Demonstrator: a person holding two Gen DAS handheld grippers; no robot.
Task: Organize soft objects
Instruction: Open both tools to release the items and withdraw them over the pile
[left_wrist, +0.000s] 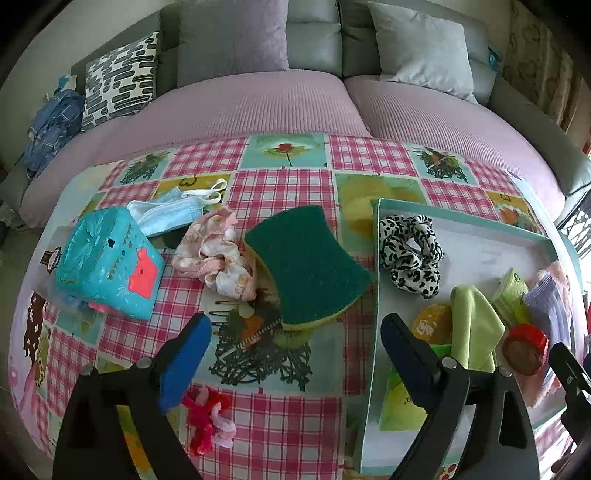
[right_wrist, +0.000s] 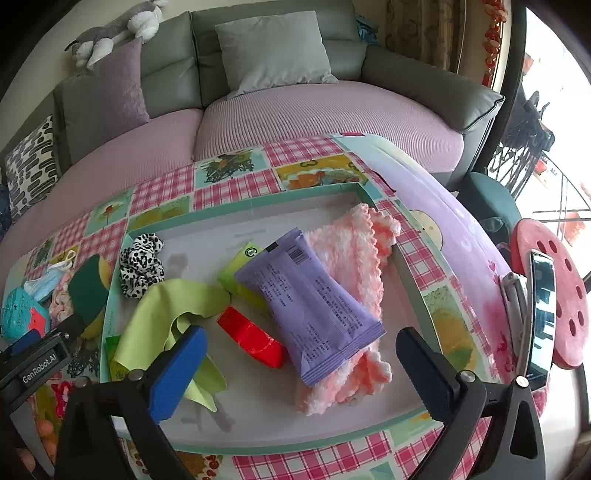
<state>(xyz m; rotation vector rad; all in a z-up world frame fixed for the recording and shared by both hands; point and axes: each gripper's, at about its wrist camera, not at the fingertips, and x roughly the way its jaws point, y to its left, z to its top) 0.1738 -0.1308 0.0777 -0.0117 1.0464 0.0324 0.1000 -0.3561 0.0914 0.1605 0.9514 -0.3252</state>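
A teal-rimmed tray (left_wrist: 376, 280) (right_wrist: 258, 197) sits on the right of the table. In it lie a leopard scrunchie (left_wrist: 410, 254) (right_wrist: 142, 264), a lime cloth (left_wrist: 474, 325) (right_wrist: 159, 314), a red roll (right_wrist: 253, 338), a purple packet (right_wrist: 314, 306) and a pink knitted cloth (right_wrist: 354, 251). On the table left of the tray lie a green sponge (left_wrist: 306, 266), a floral scrunchie (left_wrist: 214, 254), a blue face mask (left_wrist: 170, 214) and a teal pouch (left_wrist: 107, 258). My left gripper (left_wrist: 295, 354) is open above the table, near the sponge. My right gripper (right_wrist: 299, 362) is open over the tray.
A red-pink hair tie (left_wrist: 208, 417) and hairpins (left_wrist: 225, 314) lie near the left gripper. A sofa (left_wrist: 258, 107) with cushions runs behind the table. A phone (right_wrist: 541, 314) stands on a red stool (right_wrist: 565, 295) to the right.
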